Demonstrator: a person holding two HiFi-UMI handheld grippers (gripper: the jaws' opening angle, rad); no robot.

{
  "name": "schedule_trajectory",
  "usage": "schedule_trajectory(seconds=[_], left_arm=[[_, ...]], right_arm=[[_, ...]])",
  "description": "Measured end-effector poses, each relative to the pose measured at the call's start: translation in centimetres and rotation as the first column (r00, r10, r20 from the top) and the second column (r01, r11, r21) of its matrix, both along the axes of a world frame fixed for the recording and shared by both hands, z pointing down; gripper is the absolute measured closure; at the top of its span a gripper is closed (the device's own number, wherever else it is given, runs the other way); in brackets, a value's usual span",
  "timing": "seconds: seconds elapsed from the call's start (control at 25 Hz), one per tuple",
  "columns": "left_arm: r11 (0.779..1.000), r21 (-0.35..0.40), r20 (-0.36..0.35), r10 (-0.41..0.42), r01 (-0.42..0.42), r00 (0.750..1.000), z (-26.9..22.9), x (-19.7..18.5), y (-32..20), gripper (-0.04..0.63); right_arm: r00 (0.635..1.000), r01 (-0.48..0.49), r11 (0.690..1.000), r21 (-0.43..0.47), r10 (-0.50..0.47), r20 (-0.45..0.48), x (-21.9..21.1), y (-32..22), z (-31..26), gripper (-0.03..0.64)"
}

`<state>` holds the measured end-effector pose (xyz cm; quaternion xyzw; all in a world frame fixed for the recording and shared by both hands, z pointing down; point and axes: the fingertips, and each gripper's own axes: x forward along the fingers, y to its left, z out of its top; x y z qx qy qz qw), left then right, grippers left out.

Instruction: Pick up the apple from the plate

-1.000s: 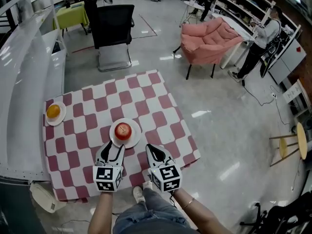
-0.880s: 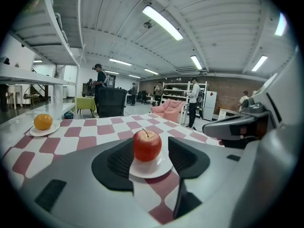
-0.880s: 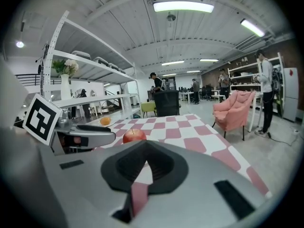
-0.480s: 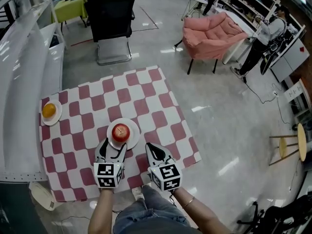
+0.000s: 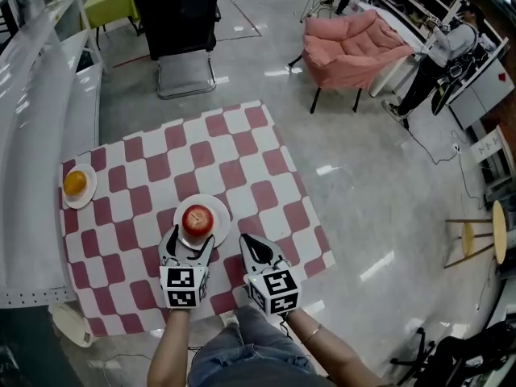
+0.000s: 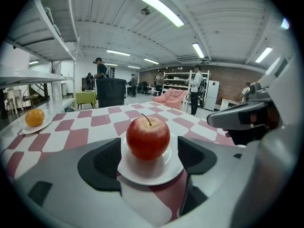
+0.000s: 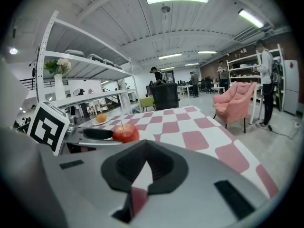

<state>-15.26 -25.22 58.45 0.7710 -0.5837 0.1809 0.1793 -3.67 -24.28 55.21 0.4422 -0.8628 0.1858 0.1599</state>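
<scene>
1. The right gripper (image 5: 247, 241) hangs at the near-right of the plate (image 5: 220, 216), a little apart from it. Its jaws are drawn together at the tips with nothing between them.
2. The left gripper (image 5: 187, 242) sits at the plate's near edge and points across it. Its jaws are opening, and the apple (image 5: 197, 219) stands between them with a gap on each side (the pads (image 6: 105, 161) are not yet on the skin).
3. The apple sits upright in the middle of the plate, stem up, red and glossy.
4. It looks firm and of modest weight. The skin is smooth and probably waxy, so it is likely to slip under a light pinch and bruise under a hard one.
5. The best hold seems to be across the widest part, one pad on each flank, below the shoulder and above the curve to the base. The closing should be steady.
6. The plate is shallow and looks light. A lift straight up should leave it on the checked cloth (image 5: 242, 160).
7. Far to the left of the plate, on the same cloth, an orange (image 5: 74, 183) lies on a smaller dish (image 5: 89, 193).
8. Beyond the plate, off the cloth, stand a black chair (image 5: 177, 22) and a pink armchair (image 5: 355, 47).
</scene>
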Motion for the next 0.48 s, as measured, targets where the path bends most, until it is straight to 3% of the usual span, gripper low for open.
schedule_trajectory(seconds=[0.48], left_arm=[[0.999, -0.041, 0.031, 0.016, -0.015, 0.999, 1.4, 0.4, -1.8, 0.206]], right_arm=[[1.0, -0.018, 1.0, -0.024, 0.018, -0.012, 0.5, -1.0, 0.7, 0.607]])
